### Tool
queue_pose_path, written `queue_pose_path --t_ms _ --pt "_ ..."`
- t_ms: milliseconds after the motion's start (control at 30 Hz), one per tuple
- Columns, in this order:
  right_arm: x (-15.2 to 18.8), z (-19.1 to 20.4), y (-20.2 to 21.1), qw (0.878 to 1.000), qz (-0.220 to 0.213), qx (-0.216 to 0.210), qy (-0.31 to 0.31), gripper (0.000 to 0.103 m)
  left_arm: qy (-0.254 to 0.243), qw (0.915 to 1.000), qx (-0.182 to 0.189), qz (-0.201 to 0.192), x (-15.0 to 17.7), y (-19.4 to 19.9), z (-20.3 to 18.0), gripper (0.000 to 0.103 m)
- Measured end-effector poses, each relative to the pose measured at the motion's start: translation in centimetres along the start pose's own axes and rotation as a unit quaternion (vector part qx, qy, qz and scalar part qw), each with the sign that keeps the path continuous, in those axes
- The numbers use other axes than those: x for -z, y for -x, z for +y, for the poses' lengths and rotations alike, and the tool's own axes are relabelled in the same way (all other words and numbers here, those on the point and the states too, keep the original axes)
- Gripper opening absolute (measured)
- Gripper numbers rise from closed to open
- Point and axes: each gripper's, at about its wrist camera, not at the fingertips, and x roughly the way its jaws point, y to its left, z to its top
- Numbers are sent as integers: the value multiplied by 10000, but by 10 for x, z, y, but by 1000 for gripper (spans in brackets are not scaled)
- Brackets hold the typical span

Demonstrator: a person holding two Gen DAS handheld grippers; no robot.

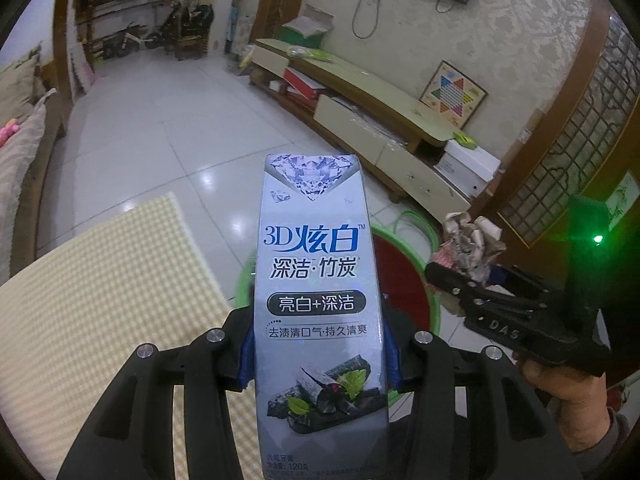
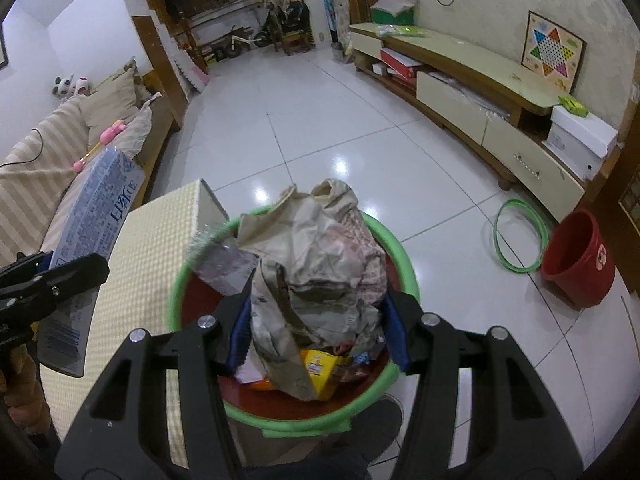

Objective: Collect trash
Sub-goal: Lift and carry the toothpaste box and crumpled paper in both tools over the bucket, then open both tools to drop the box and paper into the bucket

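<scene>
My left gripper (image 1: 320, 354) is shut on a silver toothpaste box (image 1: 318, 280) with blue Chinese print, held upright above the table edge; the box also shows at the left of the right wrist view (image 2: 94, 236). My right gripper (image 2: 318, 330) is shut on a crumpled brown paper wad (image 2: 320, 256), held over a red bin with a green rim (image 2: 404, 256). The bin holds a yellow packet (image 2: 320, 368) and other wrappers. In the left wrist view the right gripper (image 1: 464, 276) with the wad (image 1: 470, 240) sits right of the bin (image 1: 404, 276).
A table with a yellow checked cloth (image 1: 100, 304) lies left of the bin. A red bucket (image 2: 578, 260) and a green hoop (image 2: 520, 236) lie on the white tile floor. A low TV cabinet (image 2: 480, 92) lines the right wall, a sofa (image 2: 48, 168) the left.
</scene>
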Motion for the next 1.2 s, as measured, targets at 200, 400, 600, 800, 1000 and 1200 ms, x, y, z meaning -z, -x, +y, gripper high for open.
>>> queue_pose_path --t_ms 200,400,600,800,1000,1200 --pt "5 -10 -9 10000 75 -26 -21 53 -119 9997 169 105 -5 -18 -21 45" --pt "6 -11 -15 9999 79 -102 -10 53 -140 9994 242 203 -3 -29 -29 45" --pt "6 -17 -20 9999 112 -129 8 53 -202 9992 216 279 0 -36 -34 45" --pt "3 -20 -22 9998 129 -113 38 53 -176 9994 109 284 -2 -42 -35 68" --pt "2 -14 -24 9998 139 -145 82 53 -161 9997 -31 166 -2 -34 -28 81" --pt "-1 -4 -26 9995 154 -192 186 53 -58 9995 -302 67 2 -18 -10 89"
